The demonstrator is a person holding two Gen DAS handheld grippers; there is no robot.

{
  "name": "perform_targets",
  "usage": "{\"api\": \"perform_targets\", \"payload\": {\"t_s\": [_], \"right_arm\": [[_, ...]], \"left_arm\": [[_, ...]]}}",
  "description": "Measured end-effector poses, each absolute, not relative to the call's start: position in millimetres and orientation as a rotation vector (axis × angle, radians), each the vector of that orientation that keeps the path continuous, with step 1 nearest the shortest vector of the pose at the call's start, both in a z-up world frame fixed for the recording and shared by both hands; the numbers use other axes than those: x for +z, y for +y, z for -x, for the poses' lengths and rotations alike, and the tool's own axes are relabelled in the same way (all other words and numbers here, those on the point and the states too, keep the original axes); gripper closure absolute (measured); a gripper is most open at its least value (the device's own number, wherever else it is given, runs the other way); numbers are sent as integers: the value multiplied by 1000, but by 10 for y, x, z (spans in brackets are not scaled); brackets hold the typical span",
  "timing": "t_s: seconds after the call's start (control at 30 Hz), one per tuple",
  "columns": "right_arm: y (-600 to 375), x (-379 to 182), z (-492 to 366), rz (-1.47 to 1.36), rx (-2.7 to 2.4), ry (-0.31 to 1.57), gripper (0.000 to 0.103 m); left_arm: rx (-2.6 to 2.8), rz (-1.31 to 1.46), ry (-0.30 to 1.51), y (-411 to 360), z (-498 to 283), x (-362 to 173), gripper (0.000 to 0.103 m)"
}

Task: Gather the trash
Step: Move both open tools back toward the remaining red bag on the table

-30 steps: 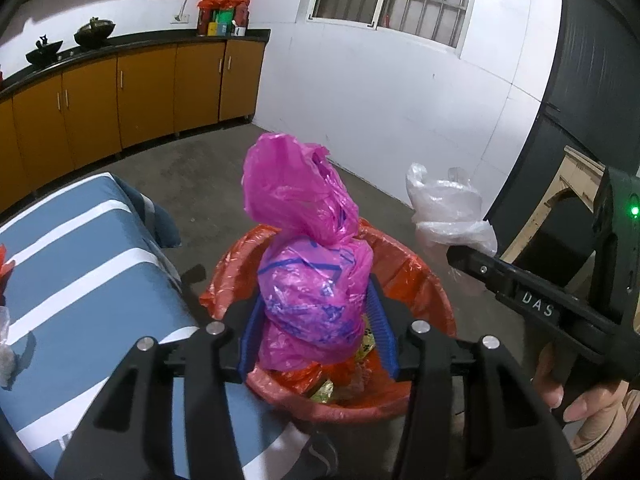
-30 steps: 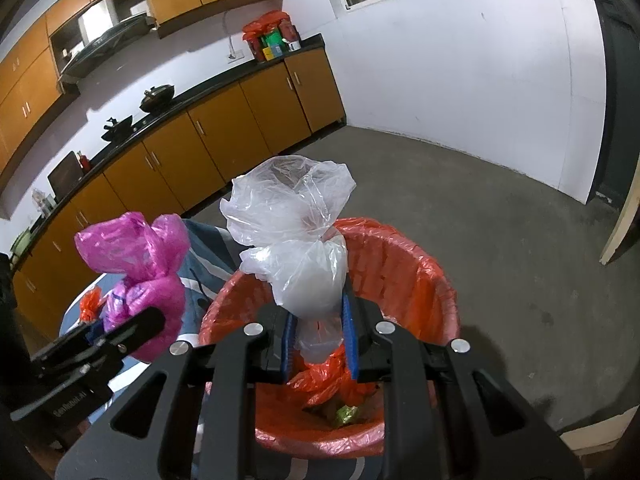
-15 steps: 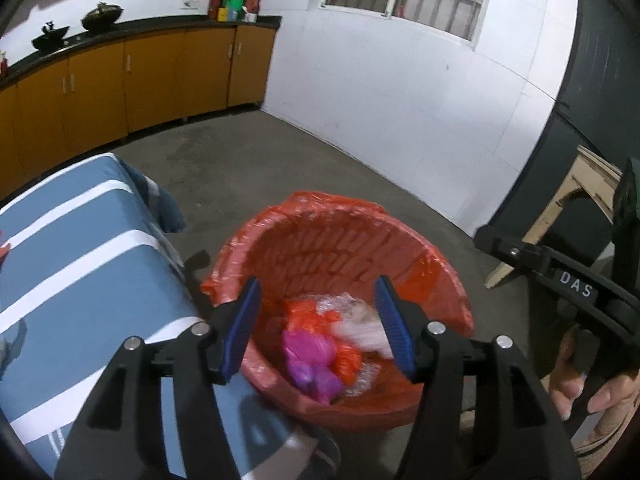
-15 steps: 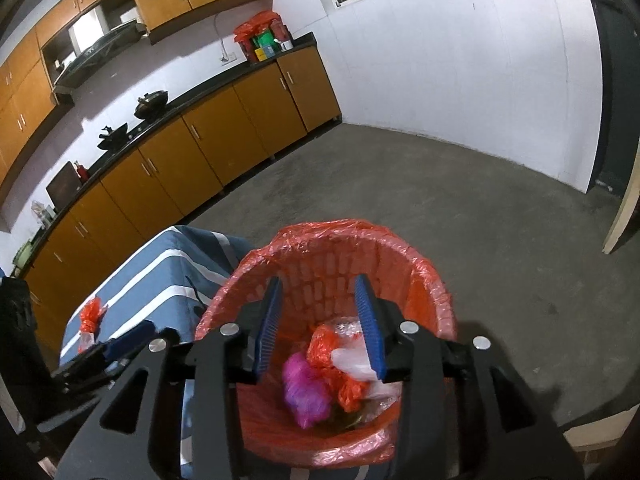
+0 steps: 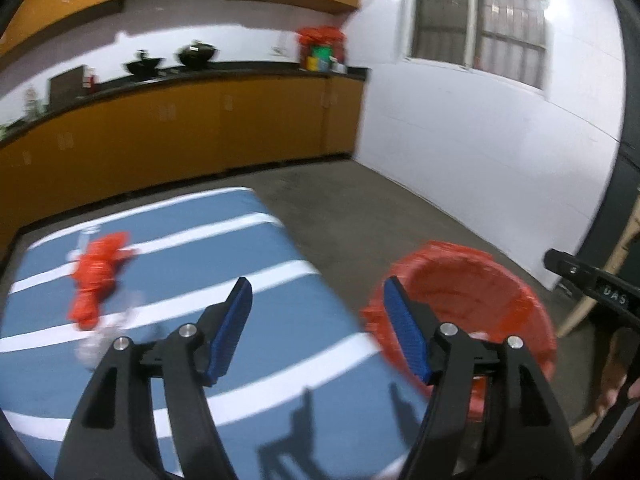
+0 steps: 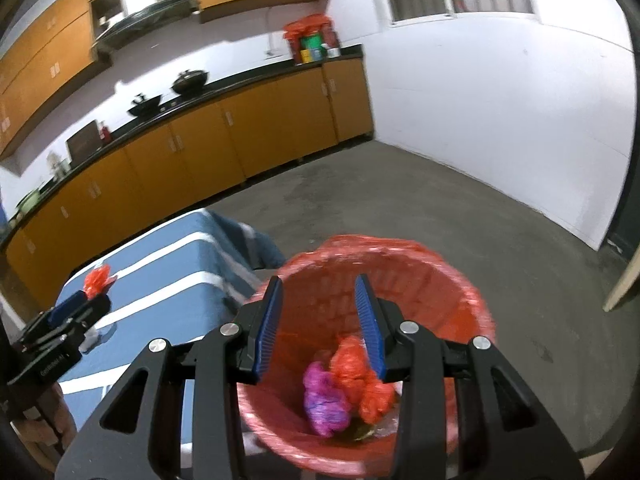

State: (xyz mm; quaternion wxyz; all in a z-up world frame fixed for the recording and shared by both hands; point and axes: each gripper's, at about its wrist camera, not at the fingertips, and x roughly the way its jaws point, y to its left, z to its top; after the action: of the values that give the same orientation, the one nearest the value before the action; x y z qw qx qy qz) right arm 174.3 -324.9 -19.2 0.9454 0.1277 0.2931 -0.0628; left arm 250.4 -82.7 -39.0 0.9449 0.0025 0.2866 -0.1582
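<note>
While opening, left tool (image 5: 316,308) holds nothing.

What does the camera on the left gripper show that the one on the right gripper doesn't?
Only the left view shows the left gripper close up, jaws opening on nothing, over the striped cloth.

Only the right view shows inside the bin: a pink bag and an orange bag, below the open right gripper.

Both show the red bag on the cloth, the bin and the cupboards.
</note>
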Motion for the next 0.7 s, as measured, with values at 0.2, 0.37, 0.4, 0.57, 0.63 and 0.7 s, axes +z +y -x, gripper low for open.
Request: {"api": "perform_targets", "payload": {"t_s": [0.2,0.37,0.4,0.57,0.63,0.7], "right_arm": [[-2607,-155,-2007,-223,3,603,51],[-1771,-233,-2267,-170,170,643,51],[-1619,-259,-2308,-160,197,650,51],[-795,-407,-2504,-115,320,693,51],[-536,-463,-2566,-93,350,706,51],[-233,-556,-2652,-57,369,724,51]], "left_arm": [[-102,24,540,64,-2422,-361,32],[78,50,522,813,-2299,-383,32],[115,60,521,981,-2272,-392,32],[243,87,521,1584,-2137,-424,32],[280,100,523,1801,-2079,-441,32],[308,113,524,1972,-2034,-452,32]]}}
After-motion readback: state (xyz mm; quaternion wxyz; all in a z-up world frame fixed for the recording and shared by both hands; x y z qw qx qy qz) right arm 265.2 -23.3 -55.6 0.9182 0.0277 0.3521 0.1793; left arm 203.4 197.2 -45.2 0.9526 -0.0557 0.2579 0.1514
